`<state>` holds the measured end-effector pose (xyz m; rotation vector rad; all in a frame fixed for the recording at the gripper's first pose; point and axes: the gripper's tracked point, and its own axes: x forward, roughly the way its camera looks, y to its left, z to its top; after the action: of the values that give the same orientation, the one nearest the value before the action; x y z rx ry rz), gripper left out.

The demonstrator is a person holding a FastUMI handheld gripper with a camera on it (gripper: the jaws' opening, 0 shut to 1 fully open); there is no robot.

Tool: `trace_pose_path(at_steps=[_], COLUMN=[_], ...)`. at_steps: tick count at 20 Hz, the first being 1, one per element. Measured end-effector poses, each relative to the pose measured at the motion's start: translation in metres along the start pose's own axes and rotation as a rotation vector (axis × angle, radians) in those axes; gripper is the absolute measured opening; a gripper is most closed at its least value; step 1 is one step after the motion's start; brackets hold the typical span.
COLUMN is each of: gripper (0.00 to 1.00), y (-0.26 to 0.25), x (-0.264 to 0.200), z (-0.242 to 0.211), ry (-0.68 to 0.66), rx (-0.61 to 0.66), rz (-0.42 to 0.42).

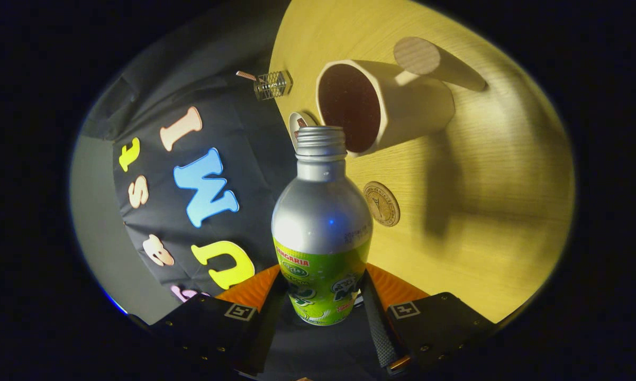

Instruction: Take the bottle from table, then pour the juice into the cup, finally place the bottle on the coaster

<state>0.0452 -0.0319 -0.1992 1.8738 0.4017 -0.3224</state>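
My gripper (pixel 322 296) is shut on a silver bottle (pixel 320 222) with a green label, both fingers pressing its lower body. The whole view is rolled over, so the bottle is tipped, and its open threaded mouth (pixel 320 138) lies right at the rim of the cream cup (pixel 387 106). The cup has a dark inside and a round wooden handle (pixel 418 55). A small round wooden coaster (pixel 381 203) lies flat on the table beside the bottle's shoulder, nearer to me than the cup. No stream of juice is visible.
The light wooden table (pixel 498 201) spreads beyond the bottle. A small clear glass jar (pixel 273 84) lies at the table's edge near the cup, and a small white round object (pixel 299 124) shows just behind the bottle's neck.
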Motion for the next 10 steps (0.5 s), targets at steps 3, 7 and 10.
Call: trace_pose_path(at_steps=[3,7,10], gripper=[0.76,0.77,0.76], y=[-0.017,-0.040,-0.051], x=[-0.002,-0.005,-0.008], z=[0.004,0.004,0.007], ry=[-0.011,-0.013,-0.034], rx=[-0.122,-0.303,-0.423], rz=[-0.035,-0.096,-0.136])
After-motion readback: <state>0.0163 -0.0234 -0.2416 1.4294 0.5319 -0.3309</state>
